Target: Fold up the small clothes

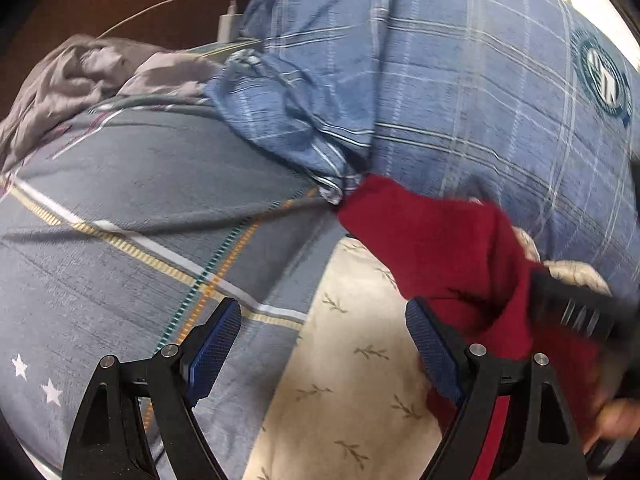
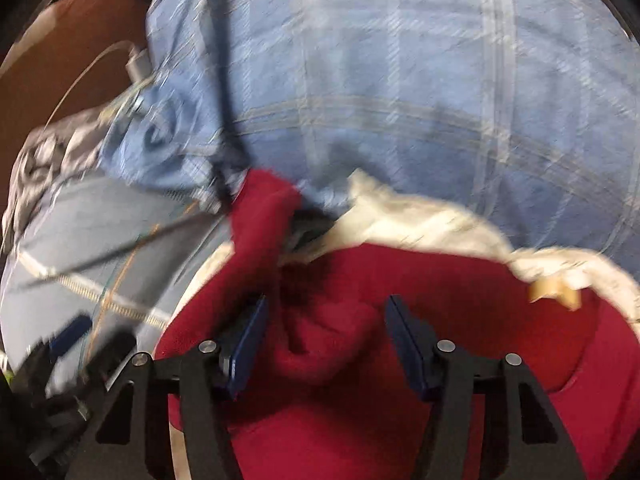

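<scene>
A small red fleece garment with a cream lining lies on a cream leaf-print cloth on the bed. My left gripper is open and empty, just left of the garment, its right finger at the red edge. In the right wrist view the red garment fills the lower frame, its cream lining showing at the far edge. My right gripper is open, with a raised fold of red fabric between the jaws. The right wrist view is blurred. The right gripper also shows at the right of the left wrist view.
A blue plaid quilt is heaped behind the garment. The grey-blue bedsheet with stripes and stars spreads to the left. A crumpled grey cloth lies at the far left, a white charger and cable beyond it.
</scene>
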